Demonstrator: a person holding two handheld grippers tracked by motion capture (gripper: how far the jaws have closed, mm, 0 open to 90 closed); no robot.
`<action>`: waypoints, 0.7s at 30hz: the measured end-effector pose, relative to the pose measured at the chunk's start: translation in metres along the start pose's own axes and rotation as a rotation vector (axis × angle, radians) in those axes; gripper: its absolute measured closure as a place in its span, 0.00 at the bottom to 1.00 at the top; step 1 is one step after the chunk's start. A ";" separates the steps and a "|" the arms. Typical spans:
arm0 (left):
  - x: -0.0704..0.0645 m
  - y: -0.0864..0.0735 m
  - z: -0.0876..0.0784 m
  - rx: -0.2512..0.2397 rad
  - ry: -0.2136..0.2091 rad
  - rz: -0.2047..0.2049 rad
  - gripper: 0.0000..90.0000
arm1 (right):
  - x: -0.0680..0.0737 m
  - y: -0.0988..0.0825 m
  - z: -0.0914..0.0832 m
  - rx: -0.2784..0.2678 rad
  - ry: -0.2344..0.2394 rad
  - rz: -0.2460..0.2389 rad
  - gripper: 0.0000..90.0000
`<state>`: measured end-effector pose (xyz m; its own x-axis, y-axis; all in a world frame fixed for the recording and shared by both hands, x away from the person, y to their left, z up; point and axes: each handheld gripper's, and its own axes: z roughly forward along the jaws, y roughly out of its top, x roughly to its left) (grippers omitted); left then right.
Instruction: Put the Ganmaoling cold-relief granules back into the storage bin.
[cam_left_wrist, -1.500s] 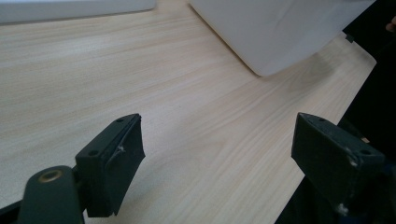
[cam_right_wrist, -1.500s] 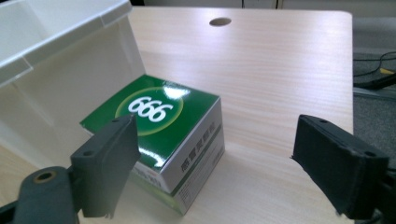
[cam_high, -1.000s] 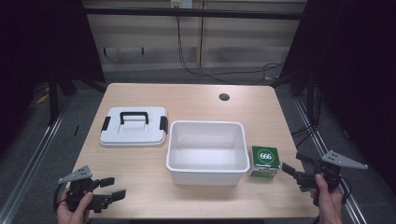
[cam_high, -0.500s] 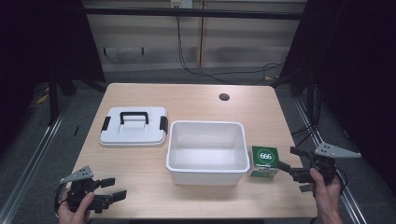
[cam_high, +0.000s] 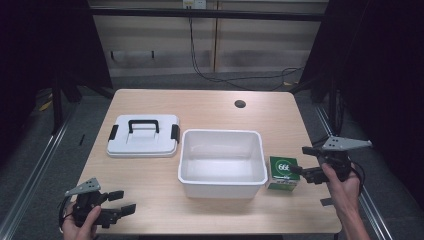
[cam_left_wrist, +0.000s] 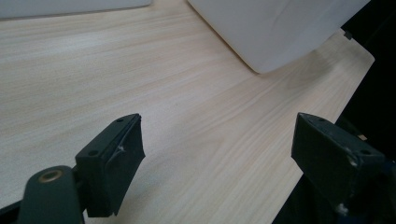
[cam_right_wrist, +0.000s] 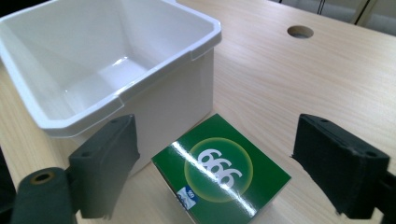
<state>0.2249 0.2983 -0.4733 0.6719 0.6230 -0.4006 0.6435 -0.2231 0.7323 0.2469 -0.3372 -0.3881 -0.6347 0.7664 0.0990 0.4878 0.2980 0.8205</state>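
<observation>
A green box (cam_high: 283, 173) printed "666" stands on the table just right of an empty white bin (cam_high: 222, 162). In the right gripper view the green box (cam_right_wrist: 222, 175) lies below and between the spread jaws, beside the white bin (cam_right_wrist: 116, 65). My right gripper (cam_high: 302, 160) is open, its tips at the box's right side, held above it. At the table's front left corner my left gripper (cam_high: 122, 202) is open over bare wood, nothing between its jaws. The left gripper view has the bin's corner (cam_left_wrist: 275, 32) far ahead.
A white lid with a black handle (cam_high: 143, 135) lies flat left of the bin. A round cable hole (cam_high: 240, 104) sits at the table's far right. The table's right edge runs close beside my right hand; dark floor surrounds the table.
My right gripper has moved left and forward toward the green box, from the table's right edge. The left gripper has barely shifted.
</observation>
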 end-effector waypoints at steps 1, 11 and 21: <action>0.000 0.000 0.000 0.001 -0.002 0.000 0.19 | -0.002 0.003 0.002 0.020 0.005 0.006 0.15; 0.000 0.000 0.001 0.006 -0.004 0.001 0.19 | -0.009 0.022 0.007 0.108 0.087 -0.020 0.15; 0.000 0.000 0.001 0.007 -0.005 0.002 0.19 | -0.004 0.037 0.016 0.171 0.135 -0.070 0.15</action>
<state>0.2257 0.2977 -0.4736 0.6753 0.6184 -0.4019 0.6444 -0.2296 0.7294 0.2773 -0.3198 -0.3674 -0.7393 0.6609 0.1293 0.5272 0.4487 0.7216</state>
